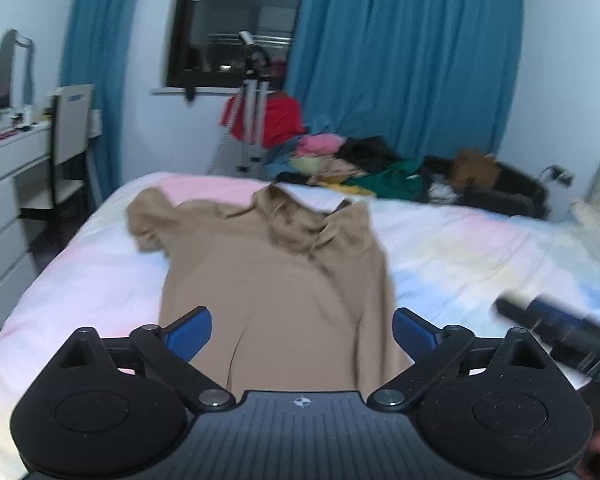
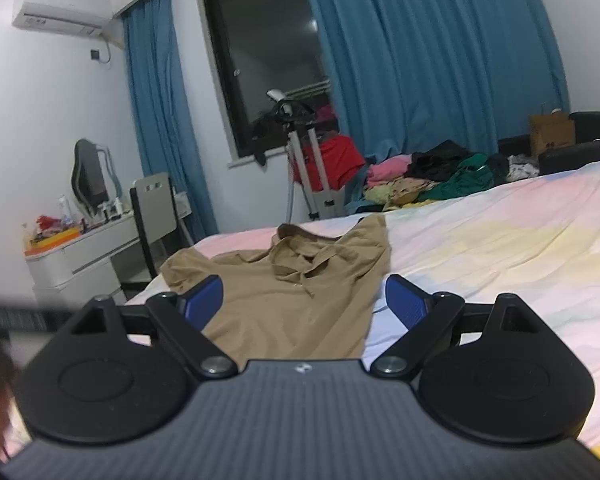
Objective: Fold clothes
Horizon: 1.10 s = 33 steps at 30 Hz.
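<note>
A tan collared shirt (image 1: 276,276) lies spread on the pastel bed sheet (image 1: 480,248), collar at the far end, one sleeve out to the left, right side folded in. My left gripper (image 1: 302,332) is open and empty above the shirt's near hem. The right gripper shows blurred at the right edge of the left wrist view (image 1: 556,332). In the right wrist view the shirt (image 2: 292,300) lies ahead on the sheet (image 2: 500,264), and my right gripper (image 2: 304,300) is open and empty over its near part.
A pile of mixed clothes (image 1: 352,164) lies at the bed's far edge, also in the right wrist view (image 2: 432,176). A tripod with a red cloth (image 1: 256,120) stands by the window. A white dresser (image 1: 8,184) and chair (image 1: 70,140) stand left of the bed.
</note>
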Motion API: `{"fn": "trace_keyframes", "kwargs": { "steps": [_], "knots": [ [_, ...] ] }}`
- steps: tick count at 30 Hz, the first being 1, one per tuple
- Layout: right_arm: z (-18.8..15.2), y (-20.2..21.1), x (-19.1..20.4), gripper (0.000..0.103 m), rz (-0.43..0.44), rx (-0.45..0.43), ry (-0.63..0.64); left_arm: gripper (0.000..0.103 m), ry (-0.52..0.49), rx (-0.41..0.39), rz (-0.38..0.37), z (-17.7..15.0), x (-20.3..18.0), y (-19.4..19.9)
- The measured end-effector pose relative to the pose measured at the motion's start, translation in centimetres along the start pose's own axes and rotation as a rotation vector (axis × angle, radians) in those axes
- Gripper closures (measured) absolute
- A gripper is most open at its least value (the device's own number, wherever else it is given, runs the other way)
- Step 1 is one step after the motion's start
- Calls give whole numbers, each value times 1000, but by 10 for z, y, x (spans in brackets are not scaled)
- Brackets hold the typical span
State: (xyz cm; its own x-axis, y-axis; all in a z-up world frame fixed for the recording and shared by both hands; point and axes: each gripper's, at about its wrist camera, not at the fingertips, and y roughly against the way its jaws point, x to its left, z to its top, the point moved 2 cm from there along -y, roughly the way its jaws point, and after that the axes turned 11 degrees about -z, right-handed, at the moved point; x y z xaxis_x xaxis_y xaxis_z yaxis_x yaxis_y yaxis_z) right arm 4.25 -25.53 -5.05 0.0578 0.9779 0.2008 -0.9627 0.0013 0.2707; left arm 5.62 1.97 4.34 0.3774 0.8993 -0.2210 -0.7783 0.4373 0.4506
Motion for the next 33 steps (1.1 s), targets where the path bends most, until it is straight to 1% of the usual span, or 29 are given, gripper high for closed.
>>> {"fn": "trace_keyframes", "kwargs": {
  "steps": [2, 4, 5, 6, 10, 12, 13, 14, 16, 18, 20, 23, 27, 29, 30, 31, 33],
  "knots": [
    [6, -10, 6, 14, 5, 21, 8, 4, 35, -41, -10, 21, 18, 5],
    [12, -24, 14, 14, 20, 44, 20, 3, 63, -82, 37, 33, 38, 9],
    [15, -32, 19, 14, 28, 56, 26, 2, 88, -116, 57, 35, 50, 11],
    [19, -42, 26, 14, 41, 67, 36, 2, 123, -146, 60, 34, 62, 13],
    [29, -92, 63, 14, 82, 105, 115, 2, 288, -198, 114, 17, 114, 17],
    [29, -127, 91, 14, 115, 132, 155, 1, 282, -213, 163, 9, 131, 19],
    [27, -145, 106, 14, 132, 149, 169, 1, 281, -214, 166, 6, 141, 20],
    [25, -162, 120, 14, 145, 162, 181, 2, 317, -222, 173, 4, 155, 19],
    [19, -199, 151, 14, 168, 186, 190, 2, 405, -241, 211, -1, 177, 21],
    [12, -236, 183, 14, 188, 216, 195, 2, 458, -258, 248, -6, 194, 21],
    [5, -274, 217, 14, 205, 251, 198, 2, 485, -275, 273, -11, 207, 19],
    [-1, -327, 271, 14, 238, 260, 228, 2, 531, -277, 317, -19, 226, 17],
    [-11, -387, 337, 14, 261, 269, 296, 2, 539, -227, 342, -28, 243, 3],
    [-20, -414, 362, 14, 238, 284, 339, 2, 589, -204, 365, -33, 258, -7],
    [-25, -425, 368, 15, 221, 295, 351, 2, 612, -202, 378, -35, 262, -8],
    [-30, -435, 373, 22, 204, 305, 359, 2, 634, -200, 391, -38, 266, -9],
    [-40, -455, 382, 31, 171, 326, 375, 2, 623, -197, 417, -40, 268, -11]
  ]
}}
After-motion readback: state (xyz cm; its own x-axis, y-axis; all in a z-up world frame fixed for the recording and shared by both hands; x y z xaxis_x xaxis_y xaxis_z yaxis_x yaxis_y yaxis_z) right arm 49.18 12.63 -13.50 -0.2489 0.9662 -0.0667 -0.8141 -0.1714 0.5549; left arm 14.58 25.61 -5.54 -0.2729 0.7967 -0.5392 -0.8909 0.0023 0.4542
